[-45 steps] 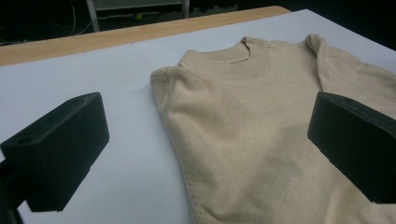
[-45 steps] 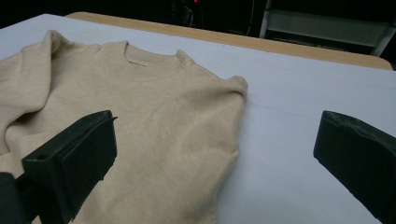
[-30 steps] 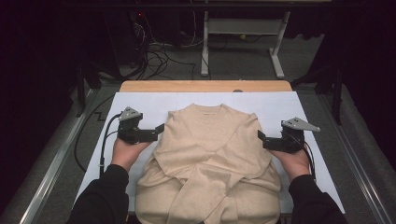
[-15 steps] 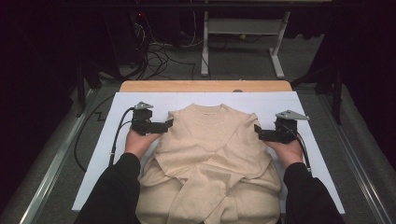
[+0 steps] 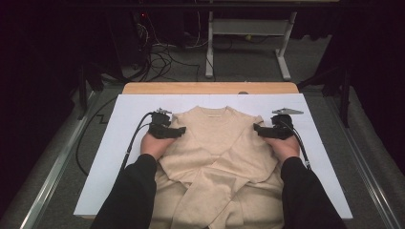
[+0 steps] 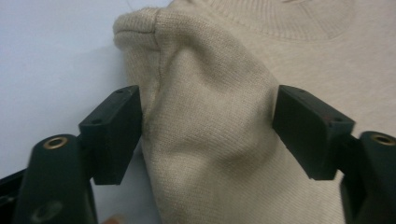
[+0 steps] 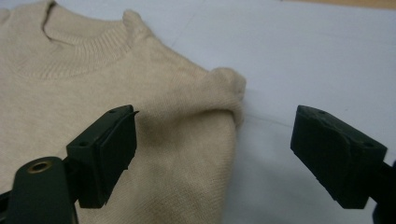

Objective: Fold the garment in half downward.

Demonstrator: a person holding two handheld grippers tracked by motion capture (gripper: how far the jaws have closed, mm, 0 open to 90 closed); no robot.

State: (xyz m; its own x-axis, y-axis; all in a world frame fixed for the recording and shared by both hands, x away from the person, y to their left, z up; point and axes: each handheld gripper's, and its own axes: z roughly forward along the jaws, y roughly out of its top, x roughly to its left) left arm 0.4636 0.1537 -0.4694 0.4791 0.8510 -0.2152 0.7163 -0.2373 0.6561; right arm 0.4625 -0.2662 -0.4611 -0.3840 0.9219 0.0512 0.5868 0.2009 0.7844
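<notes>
Sweater: the beige sweater (image 5: 217, 162) lies flat on the white sheet (image 5: 110, 157) that covers the table (image 5: 210, 88), collar away from you, both sleeves folded across the chest.
Left gripper: your left gripper (image 5: 177, 131) sits at the sweater's left shoulder. Its jaws have just been closing and now bracket the shoulder fold (image 6: 205, 116); one jaw touches the cloth edge, the other stands just clear, so nothing is pinched yet.
Right gripper: your right gripper (image 5: 259, 129) sits at the right shoulder. Its jaws have also just been closing, yet stay wide; one hangs over the knit, the other over bare sheet, with the shoulder corner (image 7: 224, 93) between them and ungripped.
Risk, thin bite: close now on the right and you may catch only the top layer, because the outer jaw is well off the cloth.
Risk, uneven lift: if one side grips before the other, the sweater skews and the crossed sleeves slide open.
Risk, sheet: jaws held too low could nip the white sheet along with the knit and drag it.
</notes>
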